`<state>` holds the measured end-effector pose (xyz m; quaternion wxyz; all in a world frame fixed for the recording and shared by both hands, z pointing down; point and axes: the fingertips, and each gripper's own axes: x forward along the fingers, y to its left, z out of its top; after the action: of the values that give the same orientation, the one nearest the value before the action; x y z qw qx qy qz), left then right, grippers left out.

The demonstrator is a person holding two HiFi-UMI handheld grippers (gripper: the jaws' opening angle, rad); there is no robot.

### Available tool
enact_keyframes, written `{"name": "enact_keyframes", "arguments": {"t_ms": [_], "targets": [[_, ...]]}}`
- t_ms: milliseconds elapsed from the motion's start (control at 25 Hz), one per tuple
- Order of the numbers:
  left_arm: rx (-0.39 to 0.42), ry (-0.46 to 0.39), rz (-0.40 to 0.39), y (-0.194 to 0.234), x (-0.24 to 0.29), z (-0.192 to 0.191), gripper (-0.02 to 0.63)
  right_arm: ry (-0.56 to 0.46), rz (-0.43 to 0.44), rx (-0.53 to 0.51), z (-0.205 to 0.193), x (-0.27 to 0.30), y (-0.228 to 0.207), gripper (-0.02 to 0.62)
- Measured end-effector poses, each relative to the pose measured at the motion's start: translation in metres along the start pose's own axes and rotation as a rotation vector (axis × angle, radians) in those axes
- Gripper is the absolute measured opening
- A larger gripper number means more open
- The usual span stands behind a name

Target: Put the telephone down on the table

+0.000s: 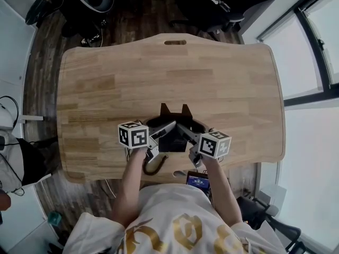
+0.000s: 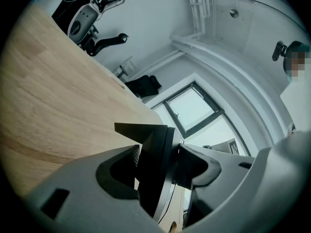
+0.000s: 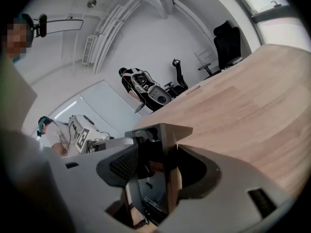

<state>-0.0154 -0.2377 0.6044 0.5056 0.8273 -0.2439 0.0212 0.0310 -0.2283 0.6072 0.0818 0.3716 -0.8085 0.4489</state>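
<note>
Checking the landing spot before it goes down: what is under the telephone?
Bare wooden table shows around the telephone, which the left hand-held gripper and right hand-held gripper clamp. The patch directly beneath is covered by the telephone and grippers, so it cannot be seen.

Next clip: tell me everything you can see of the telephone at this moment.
The telephone is black and glossy, plastic by its look, with two pointed tips on its far side. A dark cord loops from it toward the person. The left gripper and the right gripper each clamp one of its sides. It sits over the table near the front edge. Whether it touches the wood cannot be told.
</note>
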Motion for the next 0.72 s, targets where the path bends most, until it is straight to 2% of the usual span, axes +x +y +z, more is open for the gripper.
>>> {"name": "enact_keyframes", "arguments": {"t_ms": [720], "targets": [[-0.057,0.027,0.005,0.034,0.015,0.007,0.236,0.046,-0.014,0.032,0.003,0.029,-0.024,0.245]]}}
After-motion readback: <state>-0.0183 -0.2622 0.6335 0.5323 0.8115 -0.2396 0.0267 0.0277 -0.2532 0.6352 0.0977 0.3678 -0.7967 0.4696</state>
